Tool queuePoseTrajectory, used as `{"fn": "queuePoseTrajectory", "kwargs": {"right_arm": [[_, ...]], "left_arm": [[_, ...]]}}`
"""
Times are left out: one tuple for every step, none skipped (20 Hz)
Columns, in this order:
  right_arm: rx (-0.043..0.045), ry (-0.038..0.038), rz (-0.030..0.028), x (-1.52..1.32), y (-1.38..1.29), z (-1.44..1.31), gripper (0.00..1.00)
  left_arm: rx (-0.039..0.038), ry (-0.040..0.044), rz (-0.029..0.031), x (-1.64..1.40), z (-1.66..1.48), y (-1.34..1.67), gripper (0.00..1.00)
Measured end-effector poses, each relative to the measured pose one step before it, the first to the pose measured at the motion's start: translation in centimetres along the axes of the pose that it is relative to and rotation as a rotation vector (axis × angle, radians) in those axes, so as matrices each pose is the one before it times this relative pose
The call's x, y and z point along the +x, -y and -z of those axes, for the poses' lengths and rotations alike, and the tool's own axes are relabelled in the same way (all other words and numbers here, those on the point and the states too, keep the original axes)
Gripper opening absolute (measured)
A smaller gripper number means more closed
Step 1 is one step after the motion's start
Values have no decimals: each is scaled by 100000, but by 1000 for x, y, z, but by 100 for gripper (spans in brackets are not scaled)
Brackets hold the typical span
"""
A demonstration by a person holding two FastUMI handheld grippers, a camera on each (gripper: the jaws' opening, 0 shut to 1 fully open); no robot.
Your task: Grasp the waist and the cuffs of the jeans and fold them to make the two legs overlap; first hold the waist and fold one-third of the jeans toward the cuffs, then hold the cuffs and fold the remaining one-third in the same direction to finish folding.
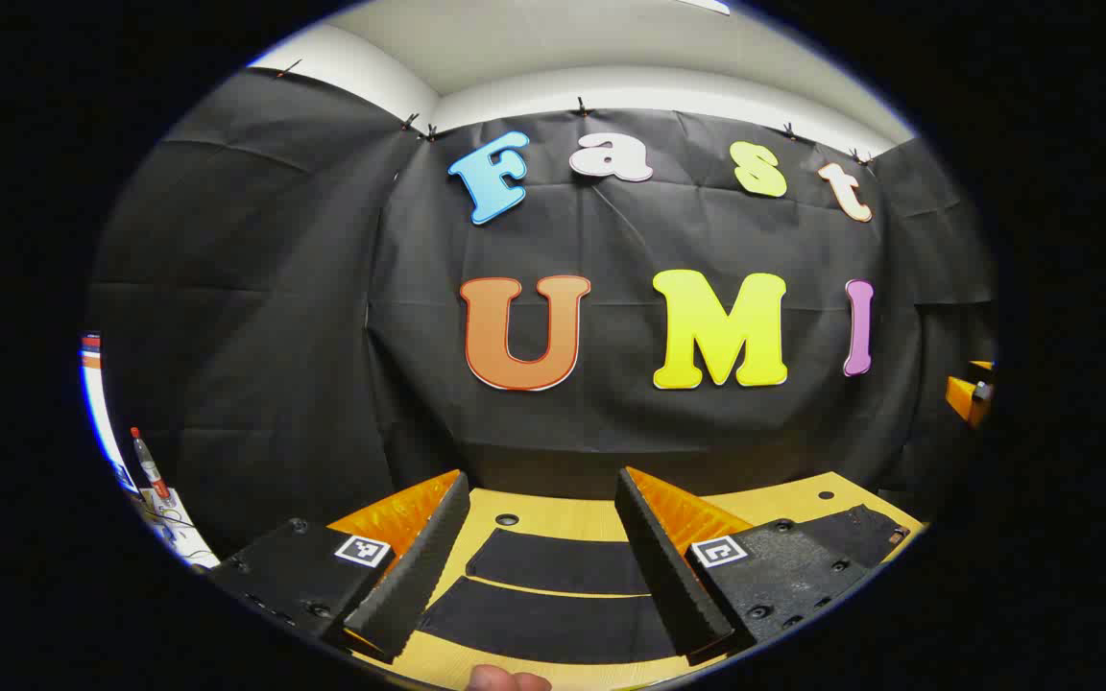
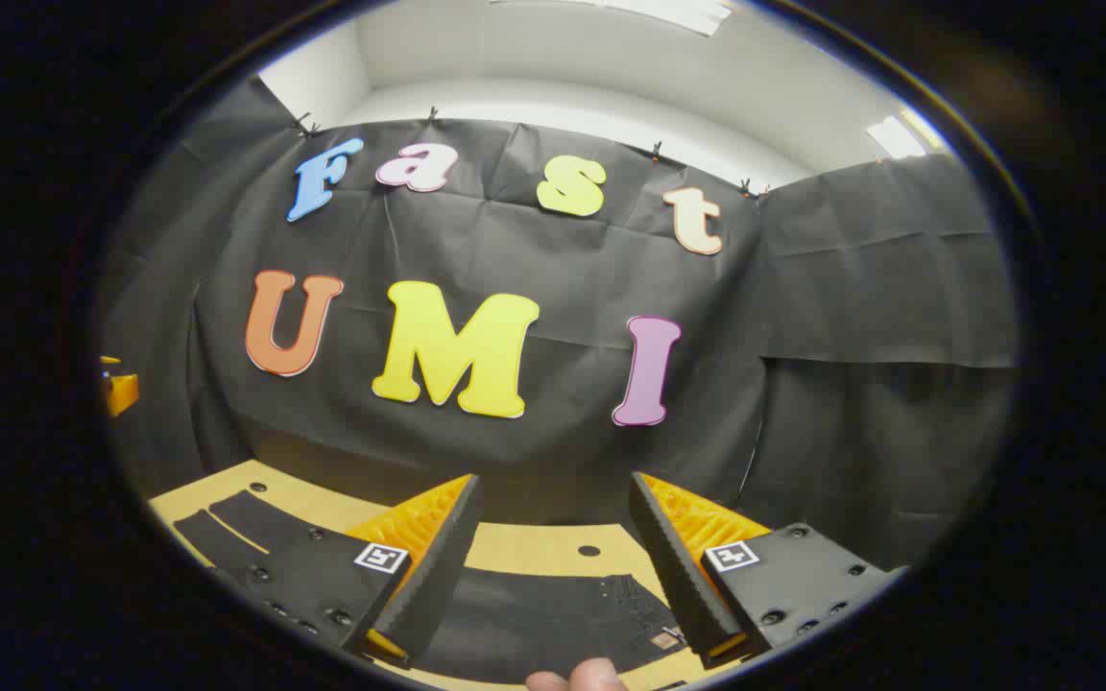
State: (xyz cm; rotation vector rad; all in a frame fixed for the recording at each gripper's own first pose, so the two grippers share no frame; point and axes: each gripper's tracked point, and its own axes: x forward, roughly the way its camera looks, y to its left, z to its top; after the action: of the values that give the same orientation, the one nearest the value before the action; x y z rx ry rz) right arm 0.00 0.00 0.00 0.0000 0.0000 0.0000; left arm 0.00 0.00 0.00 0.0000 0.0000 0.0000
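Note:
Dark jeans lie flat on the light wooden table. In the left gripper view their two legs run side by side below and between my fingers, with a thin gap between them. My left gripper hovers above them, open and holding nothing. In the right gripper view the waist end with a small brown patch lies under my right gripper, which is open and apart from the cloth. The legs stretch away to the left.
The black cloth wall stands close behind the table's far edge. A red-capped bottle stands off the table at the left. The other gripper's orange body shows at far right and far left. A person's fingertip shows at the bottom.

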Motion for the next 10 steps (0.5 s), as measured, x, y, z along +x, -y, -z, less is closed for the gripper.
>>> {"fn": "queuePoseTrajectory", "kwargs": {"right_arm": [[111, -329, -195, 139, -86, 22, 94], [53, -180, -274, 22, -4, -34, 94], [22, -25, -68, 69, 8, 16, 94], [-110, -177, -55, 49, 68, -27, 96], [-240, -169, 3, 58, 58, 182, 96], [-118, -291, 149, 69, 54, 79, 96], [422, -219, -184, 64, 85, 149, 96], [663, -118, -79, -10, 7, 63, 94], [590, 255, 31, 9, 124, -12, 94], [638, 623, -6, -46, 140, -171, 94]], "left_arm": [[-679, 176, -427, 24, -81, -175, 98], [-701, -89, -507, -52, 119, -41, 98], [-536, -260, -519, 82, 66, -139, 98], [-385, -288, -387, -78, 174, -36, 98], [-185, -249, -58, 100, 40, 76, 98], [266, -394, 250, 142, 184, 69, 98], [626, -9, 356, 161, 62, 140, 98], [720, 144, 692, 163, -125, 148, 98], [564, 511, 1249, 125, -105, 345, 98], [522, 875, 1615, 114, -335, 432, 98]]}}
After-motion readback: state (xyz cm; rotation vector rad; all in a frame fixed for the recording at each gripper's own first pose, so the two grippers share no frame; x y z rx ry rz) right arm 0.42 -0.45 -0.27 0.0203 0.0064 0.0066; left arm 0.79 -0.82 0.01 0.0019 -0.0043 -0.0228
